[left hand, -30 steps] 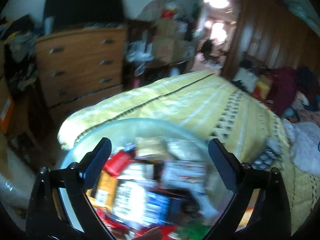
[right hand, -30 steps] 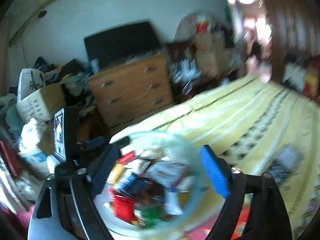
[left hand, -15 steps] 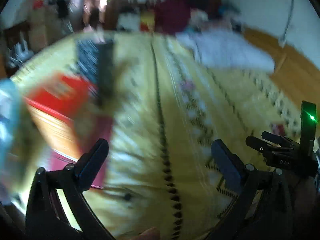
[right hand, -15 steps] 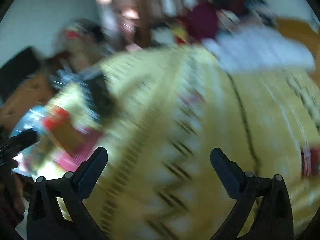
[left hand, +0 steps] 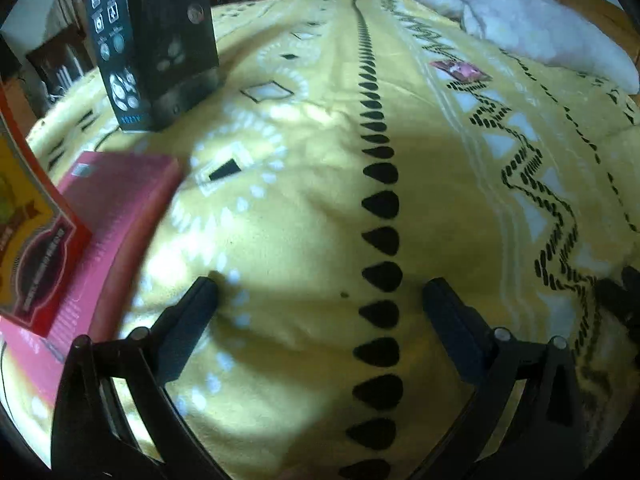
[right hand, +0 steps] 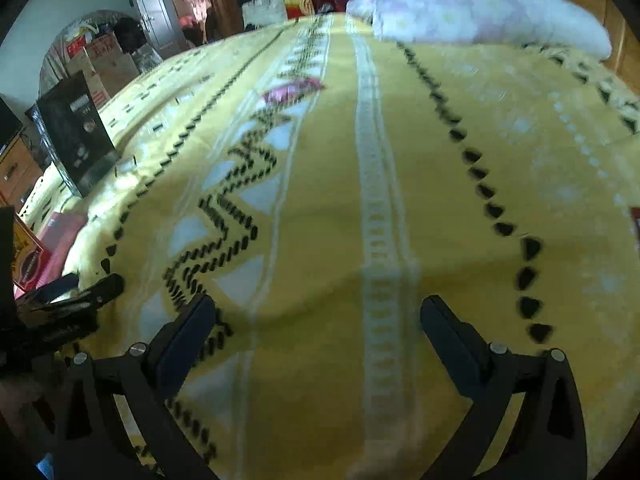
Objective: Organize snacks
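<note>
Both grippers hang over the yellow patterned bedspread (left hand: 304, 208), tilted down toward it. The left gripper (left hand: 320, 294) has its jaws spread wide with nothing between them but bare cloth; its fingertips look close to the fabric, though contact cannot be told. The right gripper (right hand: 318, 308) is likewise spread to its widest and empty; its jaws have just been opening, with only bedspread showing in the gap.

In the left wrist view the snacks lie off toward 9 to 11 o'clock: a flat pink box (left hand: 108, 216) at 9 o'clock lies on the spread, a red-and-yellow carton (left hand: 28, 240) overlaps its near left corner at the frame edge, and a tall black box (left hand: 152, 40) stands upright at 11 o'clock. A small pink wrapper (left hand: 460, 70) lies alone at 1 o'clock, well apart from the rest, short of the white pillow (left hand: 540, 28). The right gripper's tips peek in at 3 o'clock.

A second ago both cameras looked over a clear bowl heaped with packets at the end of the bed, a dresser behind it. Now that bowl is out of both views, both cameras face the open middle of the bed, and the boxes have slid to the left edge.
</note>
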Available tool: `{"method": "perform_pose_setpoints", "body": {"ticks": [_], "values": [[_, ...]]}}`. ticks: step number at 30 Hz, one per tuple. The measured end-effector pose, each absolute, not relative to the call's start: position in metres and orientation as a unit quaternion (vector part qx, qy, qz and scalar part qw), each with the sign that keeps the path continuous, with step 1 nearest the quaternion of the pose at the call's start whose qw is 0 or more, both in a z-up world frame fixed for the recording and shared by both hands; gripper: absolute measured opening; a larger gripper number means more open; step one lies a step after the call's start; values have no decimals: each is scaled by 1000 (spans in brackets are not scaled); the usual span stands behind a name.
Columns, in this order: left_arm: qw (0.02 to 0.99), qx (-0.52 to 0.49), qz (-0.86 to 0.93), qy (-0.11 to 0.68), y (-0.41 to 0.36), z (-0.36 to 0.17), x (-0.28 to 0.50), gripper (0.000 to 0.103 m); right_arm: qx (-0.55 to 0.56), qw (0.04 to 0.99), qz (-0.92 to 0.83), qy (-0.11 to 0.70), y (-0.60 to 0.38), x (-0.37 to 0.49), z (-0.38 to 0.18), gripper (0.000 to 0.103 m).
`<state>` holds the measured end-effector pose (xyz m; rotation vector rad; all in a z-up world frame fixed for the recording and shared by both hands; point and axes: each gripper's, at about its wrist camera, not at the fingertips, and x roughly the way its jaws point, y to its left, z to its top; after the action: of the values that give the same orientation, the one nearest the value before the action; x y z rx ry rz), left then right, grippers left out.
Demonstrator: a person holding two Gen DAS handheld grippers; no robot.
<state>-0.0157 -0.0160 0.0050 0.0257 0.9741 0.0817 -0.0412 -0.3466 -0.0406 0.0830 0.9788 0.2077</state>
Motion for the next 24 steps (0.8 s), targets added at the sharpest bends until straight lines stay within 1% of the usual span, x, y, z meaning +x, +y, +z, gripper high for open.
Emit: {"method": "perform_pose_setpoints", "body": {"ticks": [2, 4, 9, 14, 24], "values": [[883, 16, 41, 466, -15, 3, -13, 103, 6, 891, 95, 445, -340, -43, -50, 103], [884, 19, 42, 465, -16, 3, -7, 103, -8, 890, 86, 448, -335, -40, -50, 103], [888, 30, 50, 455, -19, 5, -8, 103, -8, 892, 86, 443, -336, -43, -51, 103], [890, 5, 41, 455, -11, 6, -14, 103, -7, 893, 87, 441, -336, -44, -50, 103], [890, 8, 43, 454, -13, 5, -12, 103, -7, 894, 87, 440, -336, -45, -50, 103]]}}
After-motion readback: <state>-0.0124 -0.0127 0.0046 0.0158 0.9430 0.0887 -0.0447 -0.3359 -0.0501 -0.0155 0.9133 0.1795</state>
